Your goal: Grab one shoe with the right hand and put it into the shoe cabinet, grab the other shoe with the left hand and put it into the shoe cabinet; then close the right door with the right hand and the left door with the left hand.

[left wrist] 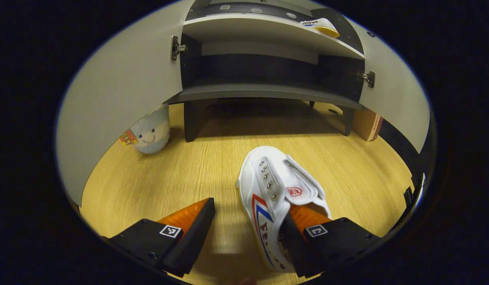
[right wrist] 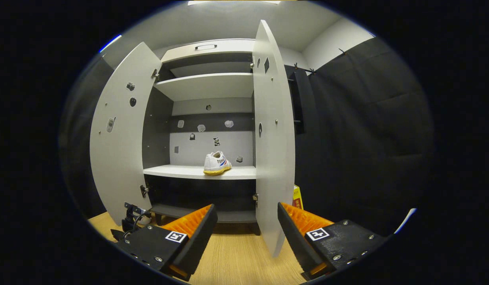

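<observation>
Left gripper (left wrist: 246, 225) spread wide astride shoe (left wrist: 274, 190) on floor (left wrist: 169, 178); right gripper (right wrist: 246, 229) spread, holding nothing; second shoe (right wrist: 217, 163) on cabinet shelf (right wrist: 177, 171) near right edge.

Left gripper (left wrist: 246, 221), right gripper (right wrist: 244, 233): wedge-shaped ribbed fingers on black blocks, square coded markers, small screws.

Both doors (right wrist: 274, 130) wide open, cabinet (right wrist: 207, 118) front clear, shelf (right wrist: 177, 171) left side free.
</observation>
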Demonstrator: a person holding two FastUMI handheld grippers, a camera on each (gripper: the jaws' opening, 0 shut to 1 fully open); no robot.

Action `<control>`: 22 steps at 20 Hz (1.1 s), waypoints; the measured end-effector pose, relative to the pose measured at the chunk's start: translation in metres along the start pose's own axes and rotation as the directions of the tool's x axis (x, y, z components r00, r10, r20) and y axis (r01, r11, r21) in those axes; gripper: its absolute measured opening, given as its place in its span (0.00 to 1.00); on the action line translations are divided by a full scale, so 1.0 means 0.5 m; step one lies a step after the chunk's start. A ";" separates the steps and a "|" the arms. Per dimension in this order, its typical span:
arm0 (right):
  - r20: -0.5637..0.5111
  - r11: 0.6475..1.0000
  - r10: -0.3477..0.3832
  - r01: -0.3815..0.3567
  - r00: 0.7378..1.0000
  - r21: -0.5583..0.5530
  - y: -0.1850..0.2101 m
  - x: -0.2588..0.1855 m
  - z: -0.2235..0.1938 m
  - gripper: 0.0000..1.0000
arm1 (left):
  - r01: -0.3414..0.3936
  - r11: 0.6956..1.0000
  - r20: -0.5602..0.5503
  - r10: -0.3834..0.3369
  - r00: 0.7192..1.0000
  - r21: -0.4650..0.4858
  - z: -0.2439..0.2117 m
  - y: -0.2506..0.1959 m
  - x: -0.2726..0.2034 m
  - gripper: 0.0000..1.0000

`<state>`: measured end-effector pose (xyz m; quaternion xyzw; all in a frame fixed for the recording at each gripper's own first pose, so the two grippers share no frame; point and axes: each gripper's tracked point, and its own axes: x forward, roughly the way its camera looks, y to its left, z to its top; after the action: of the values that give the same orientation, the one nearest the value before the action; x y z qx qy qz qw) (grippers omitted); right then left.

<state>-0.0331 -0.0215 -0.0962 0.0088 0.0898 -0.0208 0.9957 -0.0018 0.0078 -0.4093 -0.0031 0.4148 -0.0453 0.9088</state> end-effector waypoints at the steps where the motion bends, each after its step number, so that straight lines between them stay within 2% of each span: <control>1: -0.004 1.000 0.000 0.000 1.000 -0.008 -0.003 -0.001 -0.001 0.94 | 0.003 1.000 0.007 -0.003 1.000 -0.002 0.006 0.000 0.012 0.98; 5: -0.012 1.000 0.006 -0.006 1.000 -0.031 -0.002 0.005 -0.001 0.94 | 0.020 1.000 0.043 -0.020 0.999 0.000 0.025 -0.005 0.033 1.00; 7: -0.016 0.999 0.017 -0.018 1.000 -0.039 0.005 0.010 -0.004 0.94 | 0.045 0.999 0.058 -0.044 0.997 -0.021 0.027 -0.019 0.033 0.92; 8: -0.019 0.999 0.027 -0.027 0.999 -0.041 0.010 0.008 -0.006 0.94 | 0.057 0.998 0.066 -0.055 0.996 -0.028 0.029 -0.031 0.033 0.79; 9: -0.020 0.998 0.036 -0.037 0.999 -0.043 0.015 0.009 -0.008 0.94 | 0.021 1.000 0.084 -0.020 0.996 -0.008 0.034 -0.023 0.038 0.70; 11: -0.023 0.997 0.055 -0.056 0.998 -0.046 0.024 0.011 -0.008 0.94 | -0.016 1.000 0.092 0.016 0.996 0.001 0.036 -0.003 0.034 0.39; 12: -0.023 0.997 0.063 -0.064 0.998 -0.046 0.027 0.012 -0.008 0.94 | -0.026 1.000 0.100 0.027 0.995 -0.010 0.037 0.003 0.035 0.20; 13: -0.021 0.996 0.070 -0.071 0.997 -0.047 0.031 0.013 -0.008 0.94 | -0.029 0.999 0.085 0.032 0.996 -0.034 0.032 0.008 0.031 0.14; 15: -0.020 0.996 0.079 -0.080 0.997 -0.050 0.033 0.016 -0.009 0.94 | -0.043 0.995 0.108 0.052 0.993 -0.087 0.046 0.014 0.004 0.10; 17: -0.018 0.995 0.089 -0.090 0.996 -0.045 0.039 0.022 -0.007 0.94 | -0.099 0.993 0.168 0.108 0.980 -0.063 0.083 0.022 -0.055 0.10; 19: -0.019 0.994 0.104 -0.105 0.994 -0.035 0.048 0.026 -0.011 0.94 | -0.127 0.990 0.224 0.137 0.965 -0.061 0.136 0.024 -0.125 0.10; 22: -0.012 0.992 0.124 -0.125 0.992 -0.024 0.061 0.031 -0.010 0.94 | -0.141 0.984 0.278 0.166 0.946 -0.109 0.240 0.019 -0.237 0.10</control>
<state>-0.0174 0.0086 -0.1033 0.0021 0.0944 0.0425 0.9946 0.0124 0.0234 -0.2415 -0.0174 0.2797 0.0447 0.9589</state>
